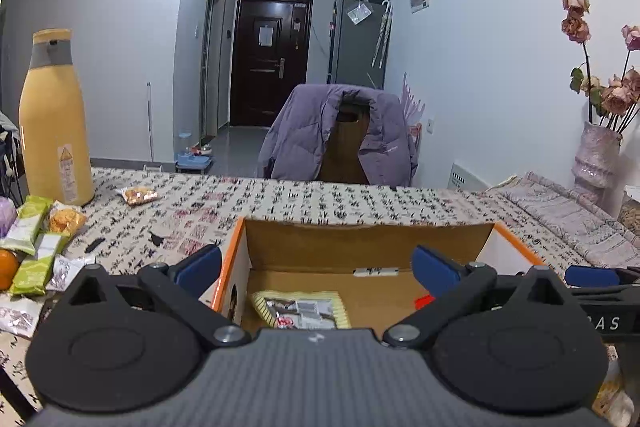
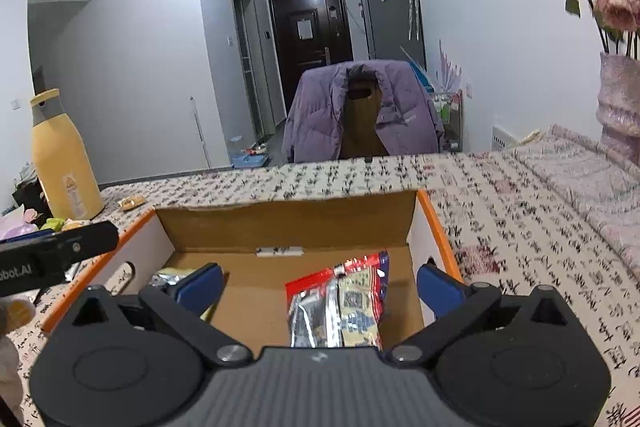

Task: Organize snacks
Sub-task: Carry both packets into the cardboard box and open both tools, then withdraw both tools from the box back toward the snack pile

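Note:
An open cardboard box (image 1: 360, 239) with orange rims stands on the patterned table, also seen in the right wrist view as the box (image 2: 288, 223). My left gripper (image 1: 318, 265) hovers open over its left part, above a yellow-edged snack packet (image 1: 300, 309) lying on the box floor. My right gripper (image 2: 320, 285) is open over the right part, with a red and silver snack bag (image 2: 340, 303) lying loose below it. Neither gripper touches a packet. More snacks lie left of the box: green packets (image 1: 30, 223), an orange-coloured packet (image 1: 66, 219) and a small clear packet (image 1: 138, 195).
A tall yellow bottle (image 1: 54, 123) stands at the table's far left. An orange fruit (image 1: 8, 267) lies by the green packets. A chair with a purple jacket (image 1: 340, 135) is behind the table. A vase of dried roses (image 1: 596, 155) stands on a folded cloth at right.

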`<state>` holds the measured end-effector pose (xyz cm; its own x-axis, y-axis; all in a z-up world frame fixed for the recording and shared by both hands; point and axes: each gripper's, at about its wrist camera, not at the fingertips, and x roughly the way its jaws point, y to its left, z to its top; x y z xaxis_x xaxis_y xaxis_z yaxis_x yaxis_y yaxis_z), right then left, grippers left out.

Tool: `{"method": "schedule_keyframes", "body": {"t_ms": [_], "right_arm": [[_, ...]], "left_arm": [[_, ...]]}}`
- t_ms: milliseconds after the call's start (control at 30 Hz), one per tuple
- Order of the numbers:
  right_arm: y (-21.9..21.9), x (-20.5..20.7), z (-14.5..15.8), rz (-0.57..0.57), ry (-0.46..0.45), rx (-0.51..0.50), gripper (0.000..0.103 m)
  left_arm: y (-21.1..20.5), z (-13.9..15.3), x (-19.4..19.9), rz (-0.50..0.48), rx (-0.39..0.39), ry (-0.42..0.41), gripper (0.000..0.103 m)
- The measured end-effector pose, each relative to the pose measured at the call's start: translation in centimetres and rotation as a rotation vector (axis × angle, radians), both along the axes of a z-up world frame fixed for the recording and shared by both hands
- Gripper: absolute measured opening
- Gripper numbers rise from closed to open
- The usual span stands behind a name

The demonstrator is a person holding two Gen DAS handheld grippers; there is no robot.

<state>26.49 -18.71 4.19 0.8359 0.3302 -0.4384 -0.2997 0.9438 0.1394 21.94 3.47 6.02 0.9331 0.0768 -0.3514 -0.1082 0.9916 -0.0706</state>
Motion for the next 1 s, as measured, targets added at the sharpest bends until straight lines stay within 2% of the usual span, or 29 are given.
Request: {"method": "schedule_keyframes", "body": {"t_ms": [233,500,1000], "right_arm": [[-0.4,-2.4,2.0,-0.001,-0.04,-0.002,0.103],[-1.7,-6.1,2.6,-0.006,-0.05,0.006,0.103],[-4.5,-13.9,1.2,-0.002,-0.061,-0.014,0.103]], "left_arm": [[-1.0,2.0,-2.2,0.005,0.007,-0.039,0.103],[-1.5,2.7,-5.8,0.0,0.021,-0.049,0.103],[-0.9,0.4,-12.8,0.003,0.003,-0.012,0.103]]}}
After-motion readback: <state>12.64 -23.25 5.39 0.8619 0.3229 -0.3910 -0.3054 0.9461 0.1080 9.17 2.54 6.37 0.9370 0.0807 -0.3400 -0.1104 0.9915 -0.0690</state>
